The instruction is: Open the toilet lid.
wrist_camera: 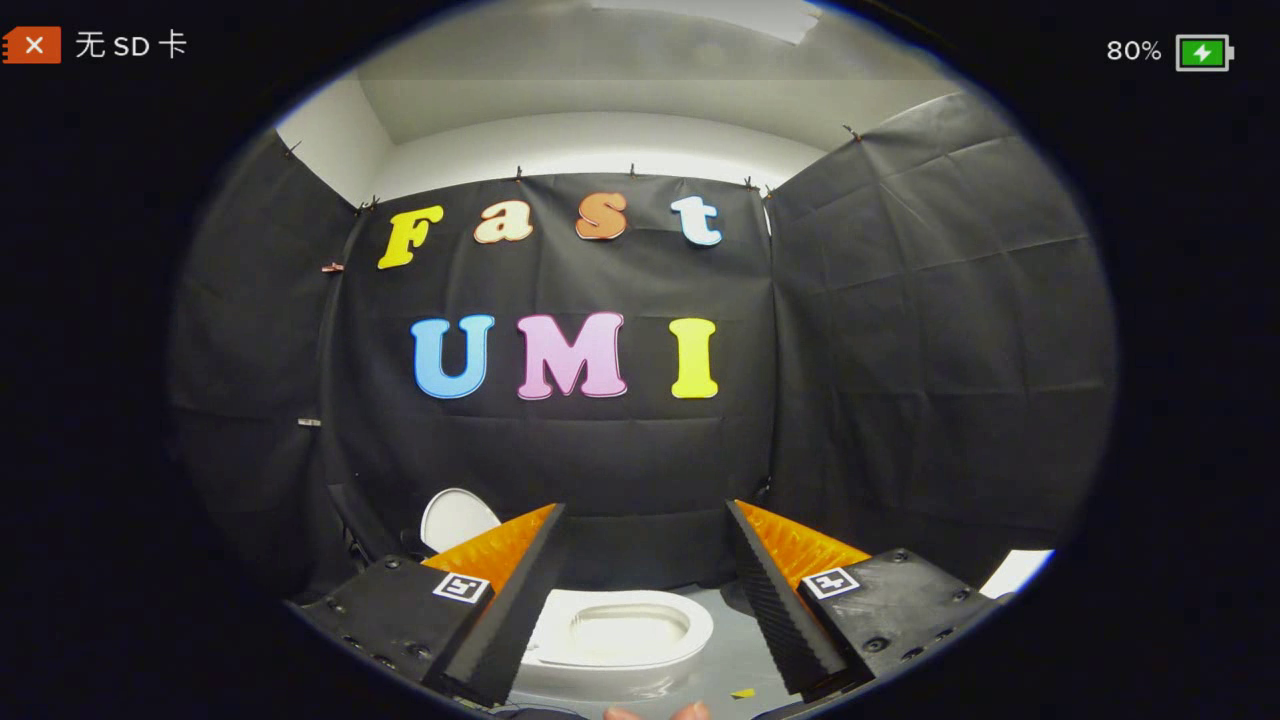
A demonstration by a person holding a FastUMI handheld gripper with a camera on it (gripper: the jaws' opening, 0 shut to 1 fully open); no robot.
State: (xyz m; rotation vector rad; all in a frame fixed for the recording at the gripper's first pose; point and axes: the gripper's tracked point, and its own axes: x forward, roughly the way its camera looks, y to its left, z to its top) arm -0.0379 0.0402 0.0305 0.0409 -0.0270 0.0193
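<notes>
The hand-held gripper (645,590) is spread wide, holding nothing. The toilet (620,635) sits below and just ahead, between its fingers; its lid (455,518) seems already upright, beyond the left finger.

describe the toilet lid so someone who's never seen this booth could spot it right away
Start at the black cloth wall at the back, then drop to the white ceramic toilet bowl on the floor, seen between the open gripper fingers. The white oval toilet lid stands raised beyond the bowl, beside one finger: the only upright white disc against the dark cloth.
</notes>
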